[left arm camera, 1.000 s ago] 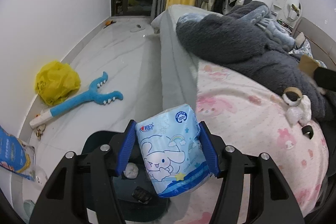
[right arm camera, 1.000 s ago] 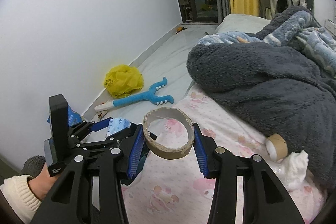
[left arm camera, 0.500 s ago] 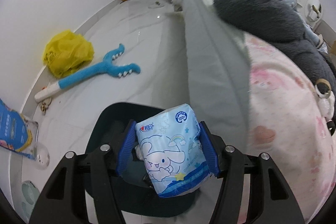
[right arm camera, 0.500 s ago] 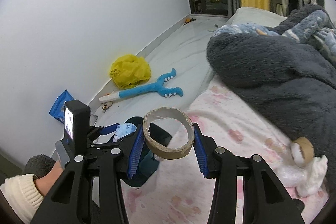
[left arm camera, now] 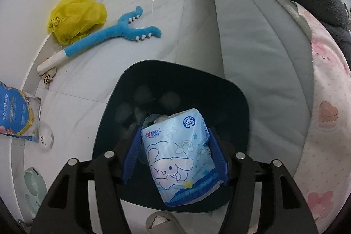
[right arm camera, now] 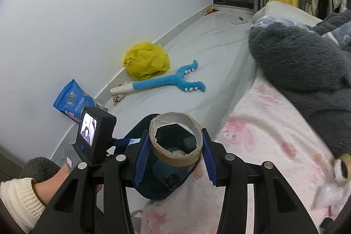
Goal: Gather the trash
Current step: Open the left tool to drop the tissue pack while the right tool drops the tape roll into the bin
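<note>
left hand-held gripper [left arm camera: 175, 154] clamped on tissue pack [left arm camera: 179, 155], held over dark bin [left arm camera: 173, 76] on floor | right hand-held gripper [right arm camera: 174, 151] clamped on cardboard ring [right arm camera: 175, 139], beside bed [right arm camera: 274, 124], seemingly above bin's edge | bin contents dim

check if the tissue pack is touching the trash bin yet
Apart. The left wrist view shows the tissue pack clamped in the left hand-held gripper, hanging over the trash bin opening, clear of its rim.
</note>
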